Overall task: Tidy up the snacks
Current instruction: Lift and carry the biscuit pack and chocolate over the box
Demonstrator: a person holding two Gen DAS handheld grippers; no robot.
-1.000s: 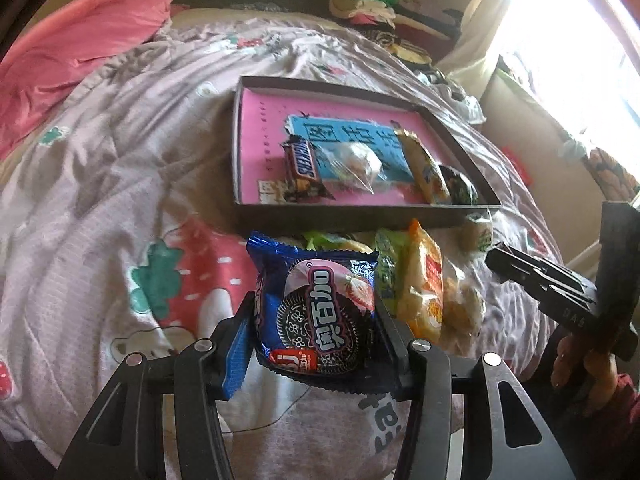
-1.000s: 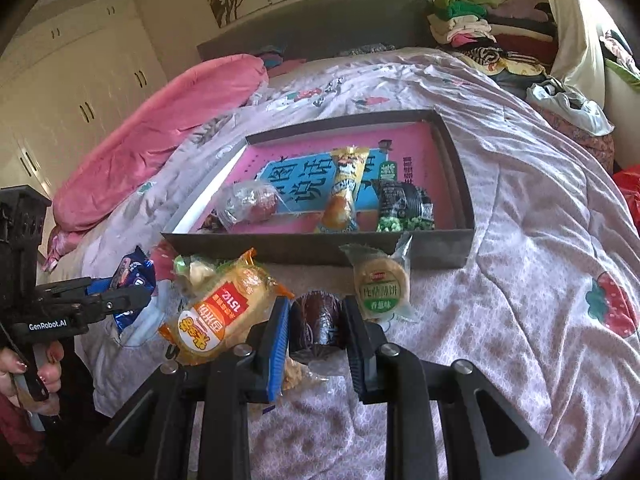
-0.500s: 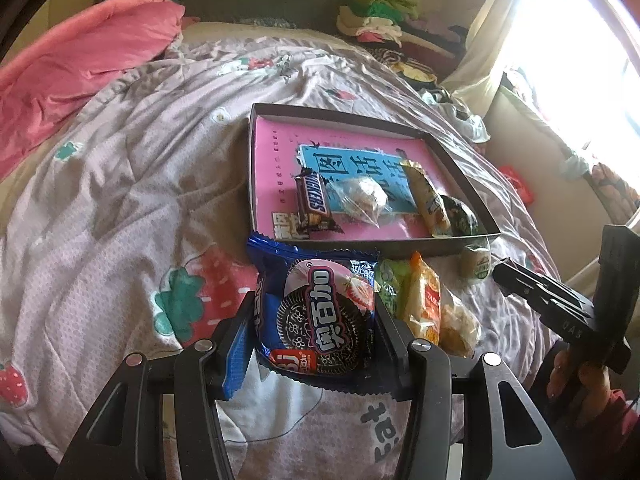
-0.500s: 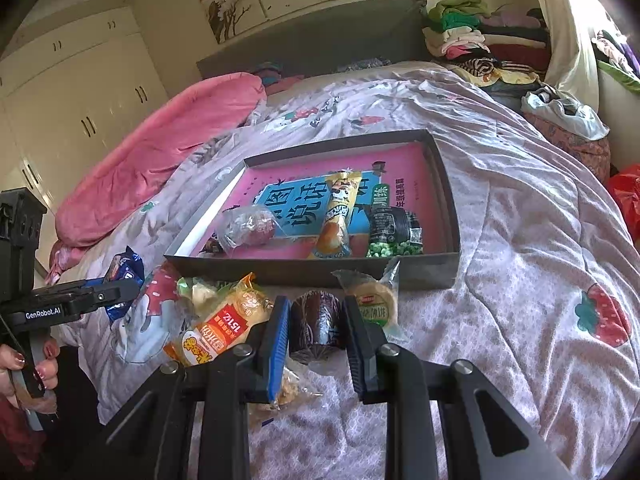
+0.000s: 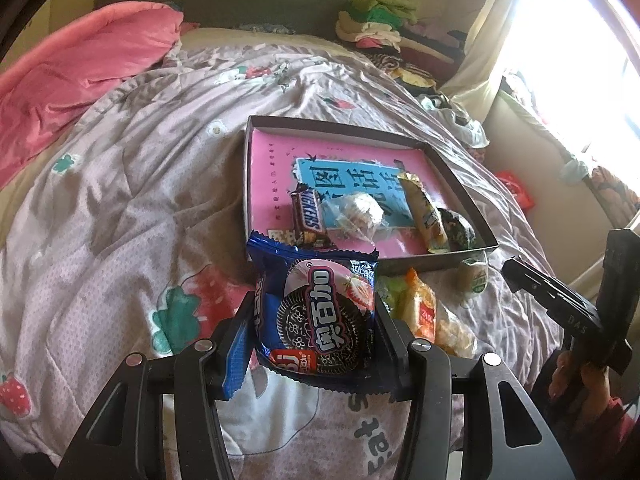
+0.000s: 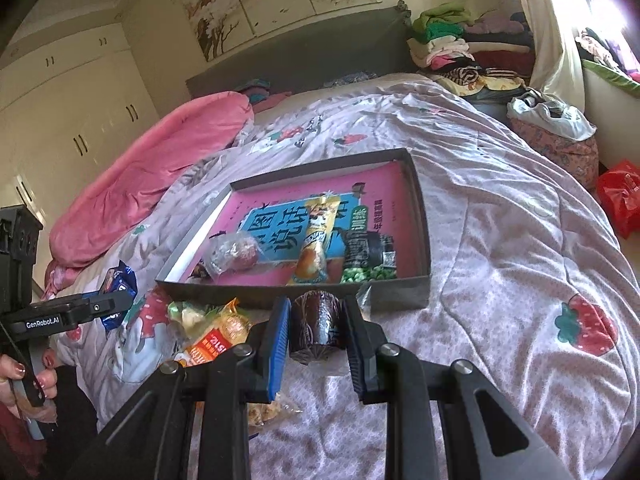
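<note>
Gripping cookie pack (image 5: 320,312), left claw (image 5: 316,320); right claw (image 6: 316,328) clamps dark roll (image 6: 316,326); snack pile (image 6: 212,332) before box (image 6: 420,216).

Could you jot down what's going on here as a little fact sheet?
place: bed with strawberry quilt
tray: box on the bed, pink inside
in box: Snickers, clear-wrapped ball, yellow stick pack, dark pea pack
left gripper: shut on Oreo pack
right gripper: shut on dark roll
loose by box: orange pack, round biscuit
</note>
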